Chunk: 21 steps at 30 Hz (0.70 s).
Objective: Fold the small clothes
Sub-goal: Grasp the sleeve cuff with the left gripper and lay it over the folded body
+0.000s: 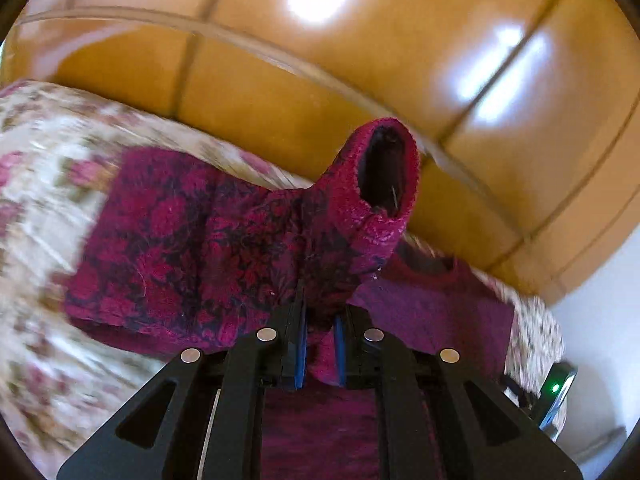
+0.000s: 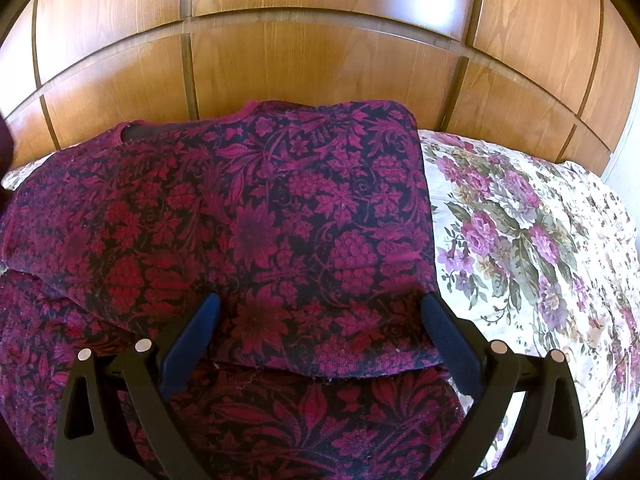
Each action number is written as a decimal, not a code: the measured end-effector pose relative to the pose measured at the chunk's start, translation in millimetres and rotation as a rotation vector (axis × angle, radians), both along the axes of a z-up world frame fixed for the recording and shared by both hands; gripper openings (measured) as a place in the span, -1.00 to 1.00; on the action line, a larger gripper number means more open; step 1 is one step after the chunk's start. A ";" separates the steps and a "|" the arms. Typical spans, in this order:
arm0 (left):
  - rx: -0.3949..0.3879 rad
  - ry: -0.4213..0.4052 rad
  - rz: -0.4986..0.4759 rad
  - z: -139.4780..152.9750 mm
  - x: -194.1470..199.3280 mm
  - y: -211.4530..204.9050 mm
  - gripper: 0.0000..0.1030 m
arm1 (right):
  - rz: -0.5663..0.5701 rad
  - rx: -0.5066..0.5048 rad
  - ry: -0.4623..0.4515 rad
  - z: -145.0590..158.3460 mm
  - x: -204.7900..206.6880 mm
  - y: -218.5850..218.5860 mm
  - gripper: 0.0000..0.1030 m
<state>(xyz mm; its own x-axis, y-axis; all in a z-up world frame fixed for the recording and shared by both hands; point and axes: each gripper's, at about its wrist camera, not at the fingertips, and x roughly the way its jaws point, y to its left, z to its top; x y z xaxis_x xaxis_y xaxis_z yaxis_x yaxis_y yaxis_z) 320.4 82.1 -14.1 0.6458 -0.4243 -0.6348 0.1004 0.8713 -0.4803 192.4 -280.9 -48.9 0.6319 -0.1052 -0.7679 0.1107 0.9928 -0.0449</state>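
Sweater: magenta floral knit sweater (image 2: 256,220) on flowered bedsheet (image 2: 520,232)
Left claw (image 1: 319,354): pinching sweater's sleeve (image 1: 360,208)
Right claw (image 2: 320,344): wide, over sweater

Left tool (image 1: 318,344) has its blue pads clamped on the magenta floral sweater (image 1: 192,248), sleeve cuff (image 1: 386,172) sticking up. Flowery bedspread (image 1: 44,160) underneath, wood panels (image 1: 320,80) behind.
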 end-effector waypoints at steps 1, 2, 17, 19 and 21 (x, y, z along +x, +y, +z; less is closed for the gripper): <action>0.016 0.012 -0.018 -4.1 1.4 -12.1 -0.80 | 0.000 0.000 0.000 0.0 -0.2 0.0 0.94; 0.036 0.027 -0.031 -9.3 4.1 -23.7 -0.70 | 0.000 0.000 0.000 0.0 -0.2 0.0 0.94; 0.059 -0.043 -0.019 -7.3 -53.0 -27.9 0.28 | 0.004 0.031 0.015 6.4 2.6 -1.6 0.93; 0.044 -0.033 -0.016 -16.6 -69.1 -21.1 0.28 | 0.015 0.035 -0.003 19.9 1.6 4.0 0.89; 0.040 -0.016 -0.006 -27.8 -85.1 -16.7 0.28 | 0.062 0.108 -0.048 40.2 -0.8 18.1 0.86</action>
